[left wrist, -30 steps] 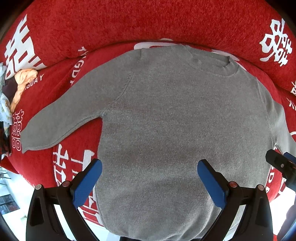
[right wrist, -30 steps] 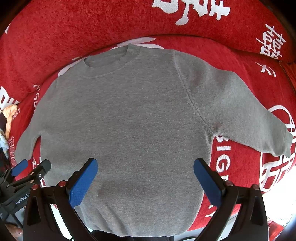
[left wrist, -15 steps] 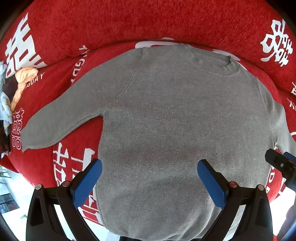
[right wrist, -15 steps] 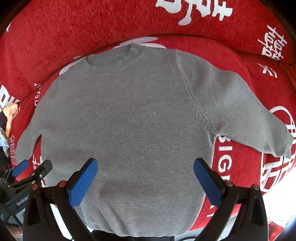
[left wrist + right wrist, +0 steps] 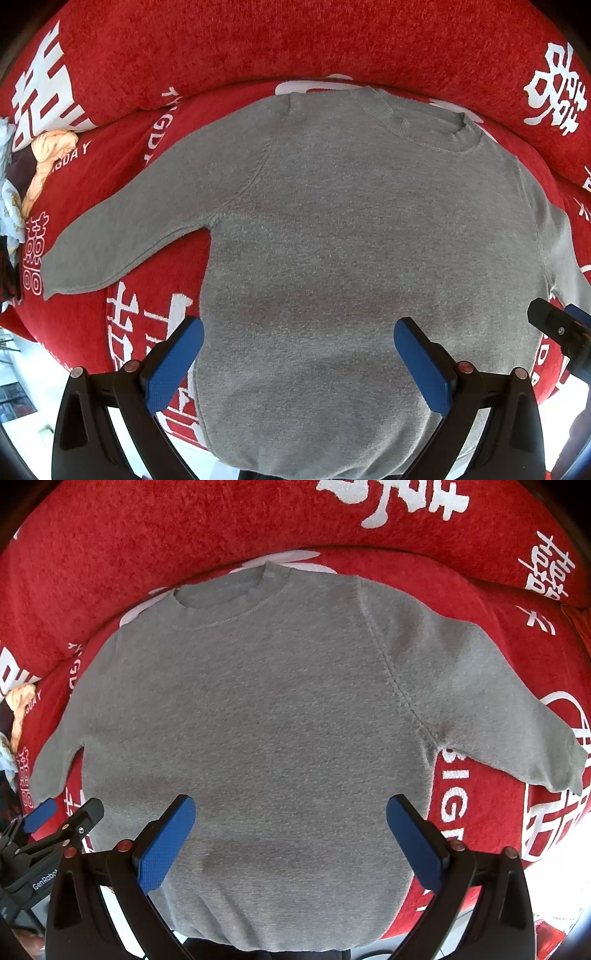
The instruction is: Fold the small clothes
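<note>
Sweater [image 5: 362, 251] flat on red sofa [image 5: 258, 44], collar far, hem near, long axis running away from both grippers. Left gripper [image 5: 295, 354] and right gripper [image 5: 288, 830] both spread wide, empty, over hem. Left sleeve [image 5: 140, 229] nearer left; right sleeve [image 5: 491, 709] nearer right.

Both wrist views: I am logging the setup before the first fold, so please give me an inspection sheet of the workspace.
Surface: red sofa cover with white lettering, over seat and backrest.
Job's things: grey sweater lies flat, unfolded, neckline toward the backrest, both sleeves spread outward.
Clutter: pile of clothes, one orange piece, at the seat's left end.
Grippers: left gripper open above the hem, holding nothing; right gripper open above the hem, holding nothing.
Cables: nothing seen.
Surroundings: bright floor below the seat's front edge; details too washed out to tell.
</note>
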Demonstrator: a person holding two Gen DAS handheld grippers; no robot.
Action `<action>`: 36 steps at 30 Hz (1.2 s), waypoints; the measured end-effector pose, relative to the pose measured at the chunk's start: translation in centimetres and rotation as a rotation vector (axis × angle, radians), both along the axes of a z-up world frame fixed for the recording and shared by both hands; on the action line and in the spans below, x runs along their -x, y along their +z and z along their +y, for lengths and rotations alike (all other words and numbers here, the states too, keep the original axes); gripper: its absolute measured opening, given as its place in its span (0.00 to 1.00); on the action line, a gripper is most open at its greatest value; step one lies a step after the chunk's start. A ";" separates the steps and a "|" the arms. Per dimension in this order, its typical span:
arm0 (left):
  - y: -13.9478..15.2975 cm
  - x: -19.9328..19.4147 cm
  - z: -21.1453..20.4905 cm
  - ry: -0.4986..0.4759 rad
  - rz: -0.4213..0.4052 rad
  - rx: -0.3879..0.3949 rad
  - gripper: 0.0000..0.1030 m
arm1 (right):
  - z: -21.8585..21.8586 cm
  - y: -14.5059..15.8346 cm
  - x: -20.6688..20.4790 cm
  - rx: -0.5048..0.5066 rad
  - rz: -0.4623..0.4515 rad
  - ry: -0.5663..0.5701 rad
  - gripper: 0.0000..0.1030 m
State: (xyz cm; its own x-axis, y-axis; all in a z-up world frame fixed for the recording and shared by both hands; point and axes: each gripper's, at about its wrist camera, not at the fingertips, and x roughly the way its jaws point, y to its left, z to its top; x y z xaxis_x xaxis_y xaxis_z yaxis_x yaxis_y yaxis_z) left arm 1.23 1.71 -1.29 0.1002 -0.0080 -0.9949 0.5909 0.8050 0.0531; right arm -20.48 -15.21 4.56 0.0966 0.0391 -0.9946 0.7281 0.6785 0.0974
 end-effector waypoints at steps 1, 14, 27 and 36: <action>0.0 0.0 0.0 0.000 0.000 -0.001 1.00 | 0.1 0.0 0.0 0.000 0.000 0.001 1.00; 0.0 0.0 0.3 0.009 0.001 0.004 1.00 | 0.2 0.0 -0.1 0.000 -0.001 0.000 1.00; 0.3 -0.3 0.7 0.026 0.015 0.038 1.00 | 0.9 0.5 -0.6 0.006 0.000 0.005 1.00; -0.4 -1.3 3.1 0.079 0.067 0.077 1.00 | 2.2 0.8 -1.6 0.010 -0.004 0.017 1.00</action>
State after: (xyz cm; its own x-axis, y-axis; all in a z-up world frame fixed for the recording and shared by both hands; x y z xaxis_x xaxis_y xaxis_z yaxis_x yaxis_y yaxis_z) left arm 2.58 4.76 -1.65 0.0365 -0.0788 -0.9962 0.5253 0.8496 -0.0480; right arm -18.88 -13.02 5.35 0.1001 0.0312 -0.9945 0.7159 0.6919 0.0938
